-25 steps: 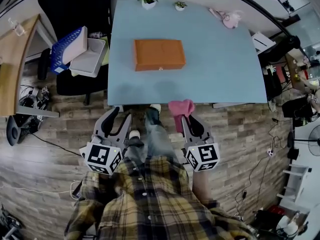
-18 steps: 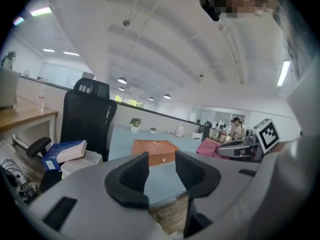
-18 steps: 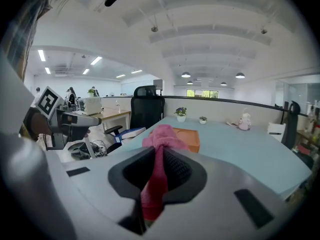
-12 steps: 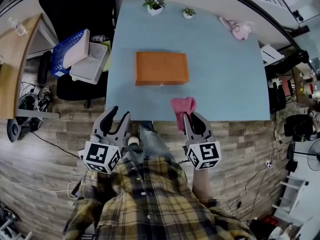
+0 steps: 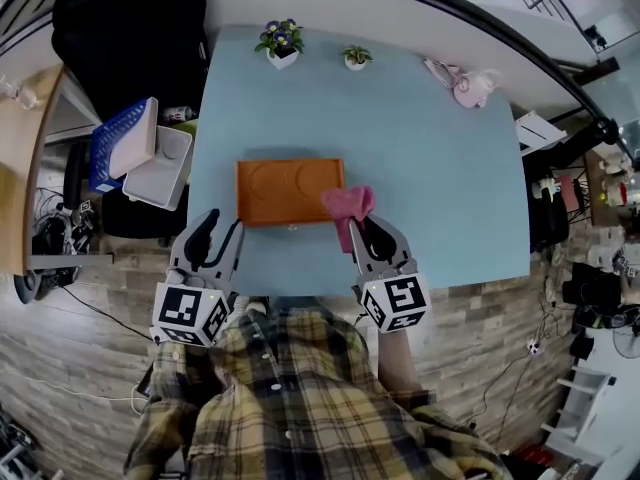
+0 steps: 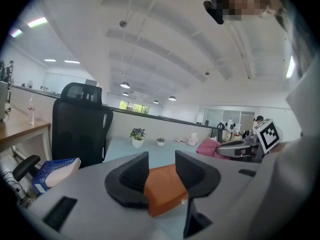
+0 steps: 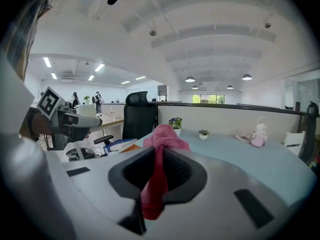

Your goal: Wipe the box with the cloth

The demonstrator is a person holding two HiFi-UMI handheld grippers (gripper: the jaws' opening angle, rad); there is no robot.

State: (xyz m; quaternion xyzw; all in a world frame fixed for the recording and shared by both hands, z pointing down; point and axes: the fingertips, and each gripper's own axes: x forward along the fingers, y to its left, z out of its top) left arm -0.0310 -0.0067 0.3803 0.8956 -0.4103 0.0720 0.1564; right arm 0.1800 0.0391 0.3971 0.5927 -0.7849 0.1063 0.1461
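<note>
An orange box (image 5: 289,191) lies flat on the light blue table (image 5: 440,168), near its front edge. My right gripper (image 5: 364,232) is shut on a pink cloth (image 5: 347,205), which hangs over the box's right end. In the right gripper view the cloth (image 7: 159,160) is pinched between the jaws and bunches above them. My left gripper (image 5: 212,239) stands open at the table's front left corner, just left of the box. In the left gripper view the orange box (image 6: 164,190) shows through the gap of the jaws.
Two small potted plants (image 5: 279,42) (image 5: 355,58) and a pink toy (image 5: 466,85) stand along the table's far edge. A black office chair (image 5: 125,38), a blue basket (image 5: 112,146) and a white tray (image 5: 164,168) sit to the left of the table.
Both grippers have come forward from above the floor to the table's front edge. The cloth now reaches the box's right end.
</note>
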